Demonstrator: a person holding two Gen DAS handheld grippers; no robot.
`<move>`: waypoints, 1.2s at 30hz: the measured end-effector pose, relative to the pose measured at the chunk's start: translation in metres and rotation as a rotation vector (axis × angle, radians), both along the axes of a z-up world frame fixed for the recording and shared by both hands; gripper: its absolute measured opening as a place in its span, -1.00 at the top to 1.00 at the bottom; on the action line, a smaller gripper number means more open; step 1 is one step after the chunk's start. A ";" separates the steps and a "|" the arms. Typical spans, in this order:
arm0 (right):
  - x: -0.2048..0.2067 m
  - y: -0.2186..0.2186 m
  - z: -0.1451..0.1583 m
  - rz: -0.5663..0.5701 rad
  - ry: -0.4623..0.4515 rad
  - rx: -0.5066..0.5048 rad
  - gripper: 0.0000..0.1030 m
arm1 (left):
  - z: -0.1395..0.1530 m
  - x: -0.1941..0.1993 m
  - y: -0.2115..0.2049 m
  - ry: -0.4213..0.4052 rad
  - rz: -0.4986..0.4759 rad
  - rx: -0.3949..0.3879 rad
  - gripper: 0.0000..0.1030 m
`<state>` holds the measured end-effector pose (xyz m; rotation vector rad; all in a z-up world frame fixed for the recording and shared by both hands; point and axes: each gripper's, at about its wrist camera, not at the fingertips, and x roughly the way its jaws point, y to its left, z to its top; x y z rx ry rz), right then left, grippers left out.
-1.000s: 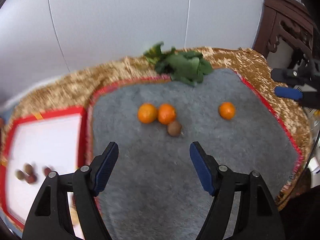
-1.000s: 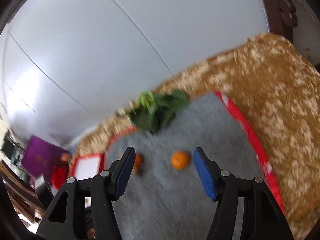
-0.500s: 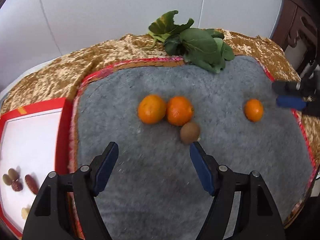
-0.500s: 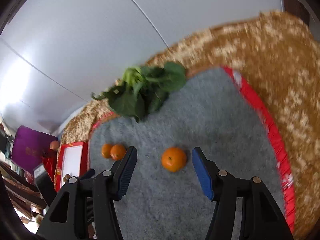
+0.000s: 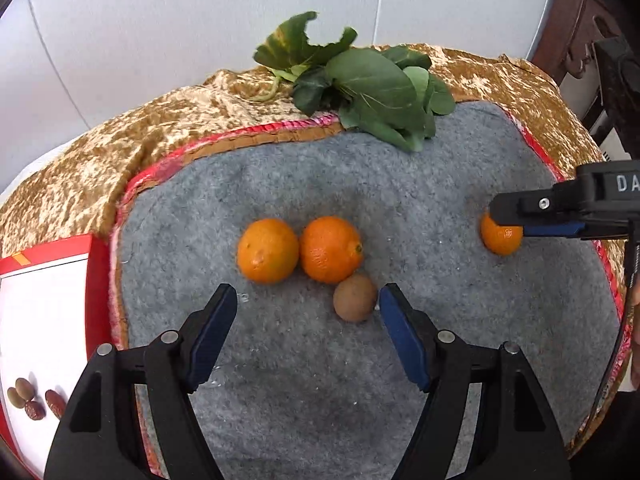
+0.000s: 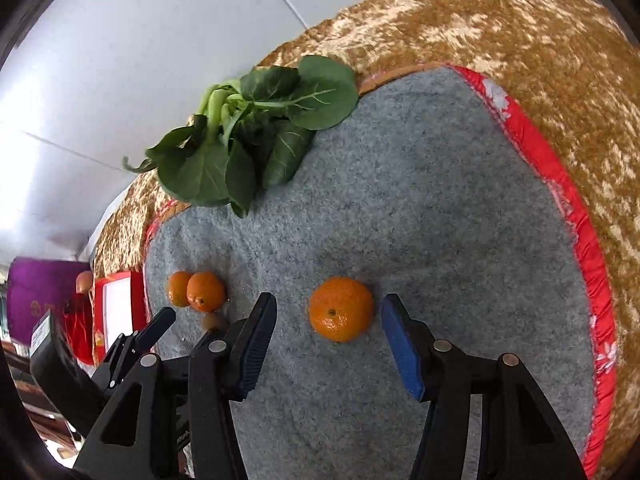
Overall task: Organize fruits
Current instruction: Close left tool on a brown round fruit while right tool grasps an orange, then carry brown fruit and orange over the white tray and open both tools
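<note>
Down on the grey felt mat [image 6: 440, 208], the right gripper [image 6: 328, 330] stands with its jaws apart and nothing pressed between them, bracketing a lone orange [image 6: 341, 309] that sits just ahead of its blue pads, clear of both; the fruit is round with no real long axis, and its stem dimple faces the camera. Its jaws are still well wider than the orange. The left gripper [image 5: 308, 322] is likewise released and empty: a brown kiwi [image 5: 355, 298] lies just inside its right fingertip, seemingly apart from the pad, its slightly longer axis running roughly away from the gripper. Touching the kiwi's far side are two oranges [image 5: 300, 250], side by side, the right one's navel turned rightward. Beyond them lie leafy greens [image 5: 360, 88], stems pointing left.
</note>
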<state>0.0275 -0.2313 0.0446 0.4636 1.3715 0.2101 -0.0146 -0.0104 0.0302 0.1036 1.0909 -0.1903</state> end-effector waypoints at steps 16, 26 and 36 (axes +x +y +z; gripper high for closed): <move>0.004 0.019 -0.013 0.030 0.011 -0.041 -0.06 | -0.012 0.007 -0.011 0.000 -0.020 0.003 -0.22; 0.001 0.035 -0.019 0.050 -0.009 -0.122 0.16 | -0.013 0.009 -0.014 -0.021 -0.026 0.019 0.28; -0.001 0.040 -0.017 0.050 -0.041 -0.145 0.32 | -0.009 0.005 -0.001 -0.028 -0.012 -0.020 0.61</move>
